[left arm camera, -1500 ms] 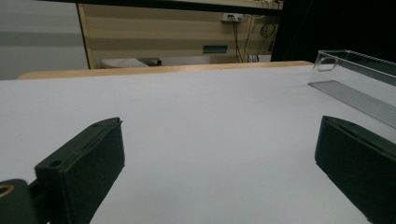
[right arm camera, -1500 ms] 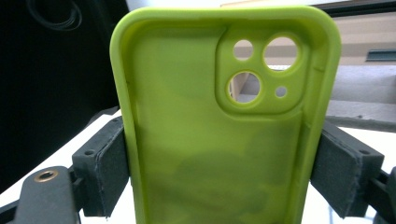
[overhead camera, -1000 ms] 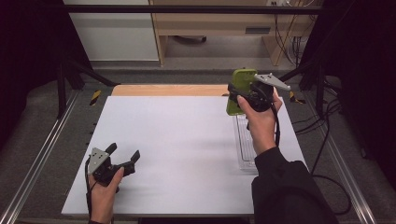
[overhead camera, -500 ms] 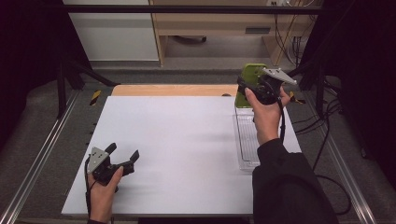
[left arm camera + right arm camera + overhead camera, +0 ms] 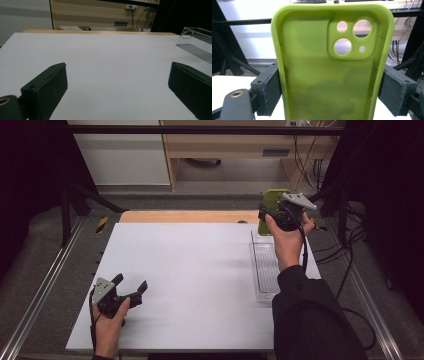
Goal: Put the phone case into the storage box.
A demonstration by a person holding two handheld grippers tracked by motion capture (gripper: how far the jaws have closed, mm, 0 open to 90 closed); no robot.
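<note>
A lime-green phone case is held upright in the air above the table's far right corner, over the far end of a clear tray. My right gripper is shut on it. In the right gripper view the case shows its inner side with the camera holes at the top, and the pads press on its two long edges. My left gripper rests low at the front left of the white table top. Its jaws stand wide apart with nothing between them; in its own view the left gripper faces bare table.
The clear tray lies along the right edge of the white top. A wooden strip borders the far edge. Metal rails run along both sides, and cables hang at the right.
My right hand has carried the phone case a little to the right and farther back, toward the tray's far end. The left hand has stayed still.
</note>
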